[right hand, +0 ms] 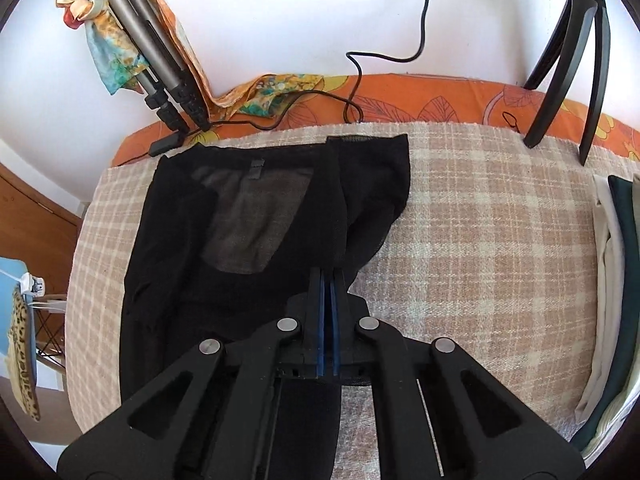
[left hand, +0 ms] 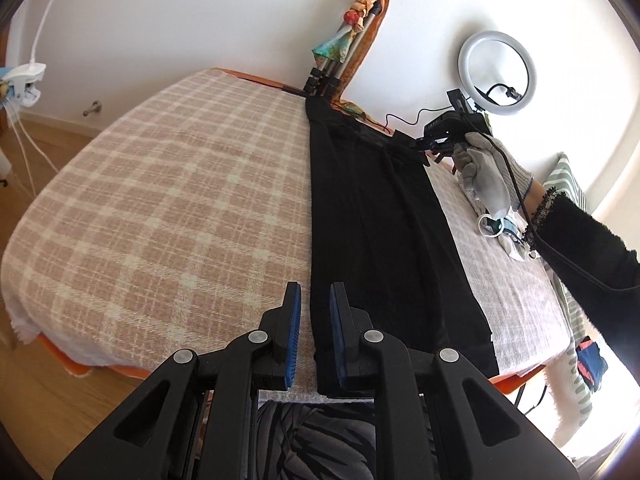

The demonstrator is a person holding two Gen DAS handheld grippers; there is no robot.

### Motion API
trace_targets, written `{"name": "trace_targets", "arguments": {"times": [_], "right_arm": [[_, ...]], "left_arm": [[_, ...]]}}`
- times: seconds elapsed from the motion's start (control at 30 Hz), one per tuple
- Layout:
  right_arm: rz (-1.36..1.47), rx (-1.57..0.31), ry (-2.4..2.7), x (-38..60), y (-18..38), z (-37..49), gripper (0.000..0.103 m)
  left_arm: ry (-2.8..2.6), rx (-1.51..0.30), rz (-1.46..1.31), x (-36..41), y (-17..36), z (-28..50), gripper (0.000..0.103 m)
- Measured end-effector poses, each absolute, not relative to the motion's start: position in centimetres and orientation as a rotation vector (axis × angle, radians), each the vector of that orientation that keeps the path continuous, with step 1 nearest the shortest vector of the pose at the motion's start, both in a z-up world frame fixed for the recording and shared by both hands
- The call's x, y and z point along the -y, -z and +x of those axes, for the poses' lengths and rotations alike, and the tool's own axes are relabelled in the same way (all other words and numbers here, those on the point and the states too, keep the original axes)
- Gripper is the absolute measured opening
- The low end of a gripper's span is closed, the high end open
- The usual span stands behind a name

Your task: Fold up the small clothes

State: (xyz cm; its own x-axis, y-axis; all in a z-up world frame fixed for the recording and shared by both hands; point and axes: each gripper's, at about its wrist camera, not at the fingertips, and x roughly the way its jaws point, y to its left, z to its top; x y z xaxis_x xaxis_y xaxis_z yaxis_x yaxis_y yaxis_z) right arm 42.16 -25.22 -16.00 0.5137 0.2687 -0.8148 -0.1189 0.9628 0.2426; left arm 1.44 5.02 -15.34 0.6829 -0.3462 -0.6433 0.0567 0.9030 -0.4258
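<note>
A long black sheer garment [left hand: 384, 220] lies stretched out along a plaid blanket [left hand: 160, 200] on the bed. My left gripper [left hand: 314, 312] hovers at its near end. The blue pads stand a little apart, with the garment's left edge between them against the right pad and blanket showing beside it. At the far end a gloved hand [left hand: 484, 176] holds my right gripper [left hand: 428, 156]. In the right wrist view that gripper [right hand: 329, 276] is shut on a gathered fold of the garment [right hand: 180, 260], and the sheer top part spreads out beyond its tips.
Grey tripod legs [right hand: 160, 80] with a colourful scarf lean on the wall at the bed's head. A black cable [right hand: 352, 92] trails over the orange sheet. A ring light [left hand: 496, 74] stands to the right, its black legs [right hand: 560, 80] resting on the bed. Folded clothes [right hand: 616, 280] are stacked at the right edge.
</note>
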Motion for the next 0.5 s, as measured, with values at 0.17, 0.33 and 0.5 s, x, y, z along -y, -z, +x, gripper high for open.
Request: {"name": "trace_targets", "arguments": {"times": [0.17,0.33,0.5], "right_arm": [[0.05,-1.011,-0.217,21.1,15.0,43.7,0.004],[-0.115,-1.044,-0.138,19.5,16.1,43.9,0.004],[-0.015,-1.04,-0.202,22.3,15.3,43.3,0.004]], "left_arm": [[0.233,-0.784,-0.382,-5.0,15.1,1.8,0.013],[0.238,-0.78,-0.355,-5.0,14.9,2.0,0.013],[0.265,-0.798,-0.352,-4.3,15.3,2.7,0.013]]}}
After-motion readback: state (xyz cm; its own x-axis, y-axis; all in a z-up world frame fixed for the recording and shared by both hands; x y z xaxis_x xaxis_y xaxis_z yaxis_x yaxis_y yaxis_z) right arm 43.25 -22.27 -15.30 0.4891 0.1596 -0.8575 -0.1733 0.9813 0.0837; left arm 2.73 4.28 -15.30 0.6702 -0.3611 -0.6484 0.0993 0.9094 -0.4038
